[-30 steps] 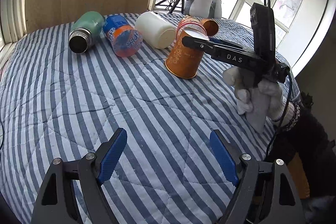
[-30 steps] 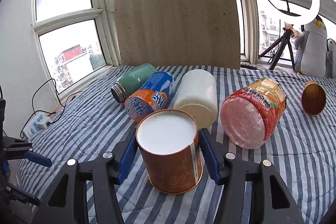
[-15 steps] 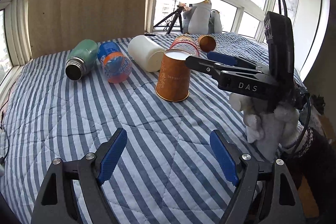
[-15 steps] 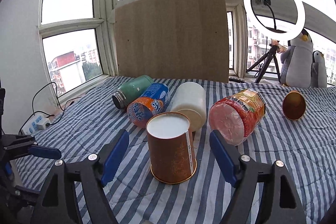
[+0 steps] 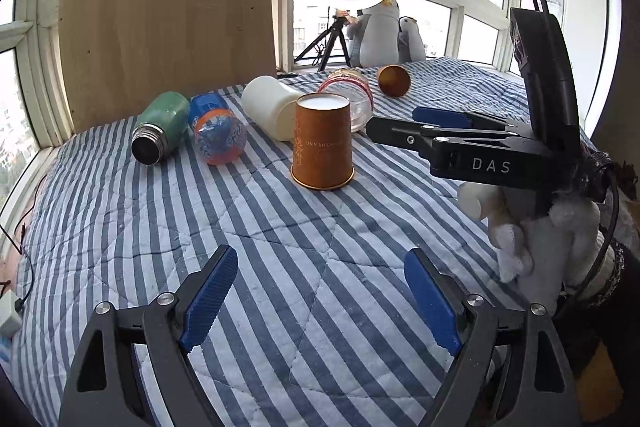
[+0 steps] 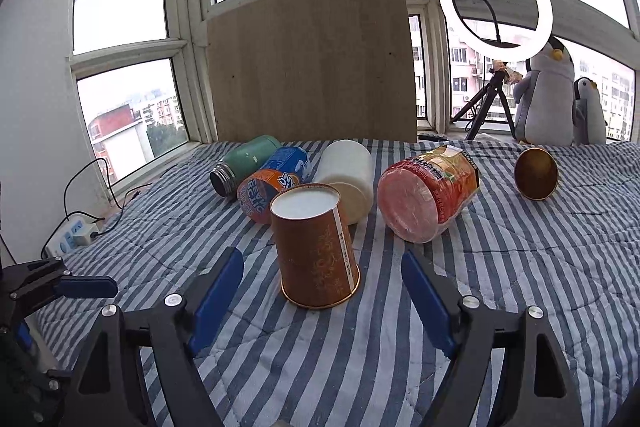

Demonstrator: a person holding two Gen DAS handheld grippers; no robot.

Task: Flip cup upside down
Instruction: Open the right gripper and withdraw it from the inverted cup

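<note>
An orange paper cup [image 5: 322, 143] stands upside down, white bottom up, on the blue-striped quilt [image 5: 248, 247]; it also shows in the right wrist view [image 6: 316, 249]. My right gripper [image 6: 322, 297] is open and empty, drawn back just short of the cup, which stands free between and ahead of its blue pads. In the left wrist view the right gripper [image 5: 394, 125] hovers to the right of the cup. My left gripper [image 5: 320, 297] is open and empty over bare quilt, well in front of the cup.
Behind the cup lie a green flask [image 6: 244, 163], a blue-orange bottle [image 6: 272, 183], a white jar [image 6: 346, 179], a red-lidded jar [image 6: 426, 197] and a second brown cup [image 6: 535, 173]. A wooden board [image 6: 312, 63], plush penguins [image 6: 546, 95] and a ring light [image 6: 496, 9] stand at the window.
My right gripper let go of the cup, opened wide and pulled back and up. The cup stays upside down on the quilt. The left gripper tilted up, still open.
</note>
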